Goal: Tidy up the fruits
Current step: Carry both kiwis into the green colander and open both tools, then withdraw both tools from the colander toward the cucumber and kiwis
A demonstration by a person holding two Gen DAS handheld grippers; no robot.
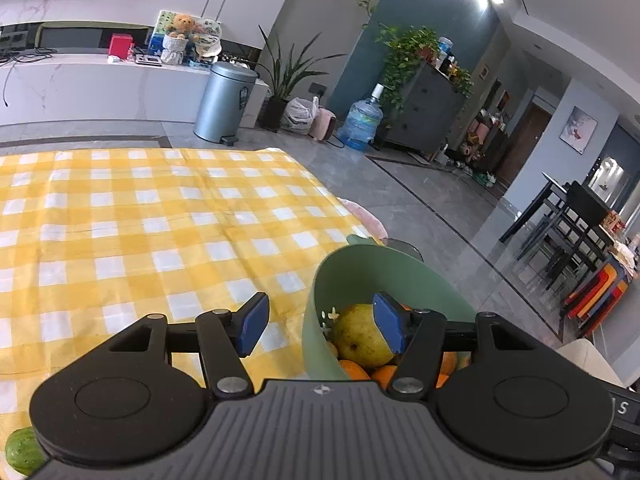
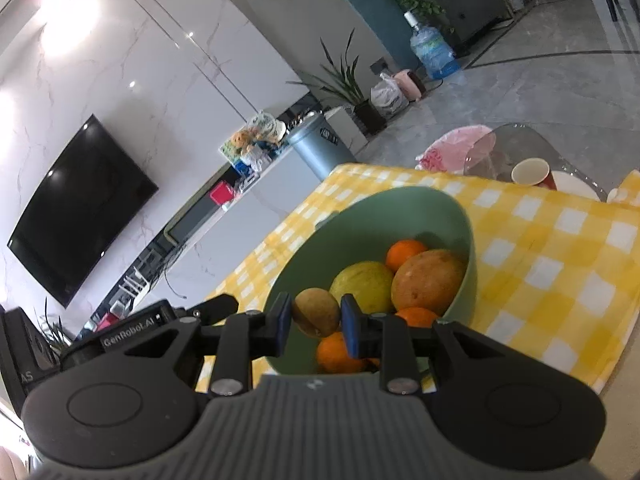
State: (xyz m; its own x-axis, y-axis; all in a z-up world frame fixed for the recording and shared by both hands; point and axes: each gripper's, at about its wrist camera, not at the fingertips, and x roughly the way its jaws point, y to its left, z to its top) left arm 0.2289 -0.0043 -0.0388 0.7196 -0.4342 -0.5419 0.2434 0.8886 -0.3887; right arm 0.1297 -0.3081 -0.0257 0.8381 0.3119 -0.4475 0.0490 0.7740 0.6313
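Two grippers are over the green bowl (image 2: 460, 216) on my yellow checked cloth (image 1: 140, 220). My right gripper (image 2: 312, 326) pinches a small brownish fruit (image 2: 316, 312) between its blue pads, just above the oranges (image 2: 340, 354) in the bowl; ahead of it lie a yellow-green pear (image 2: 366, 284), a big orange-brown fruit (image 2: 428, 282) and another orange (image 2: 404, 252). My left gripper (image 1: 320, 324) is spread wide across the bowl's near rim, its right pad in front of the pear. Something green (image 1: 22, 452) sits behind it, low left.

Green bowl (image 2: 460, 216) — 1. Inside it: oranges (image 2: 404, 254) — 3; brown kiwi (image 2: 316, 312), yellow pear (image 2: 362, 284), russet round fruit (image 2: 428, 280) — 1 each.
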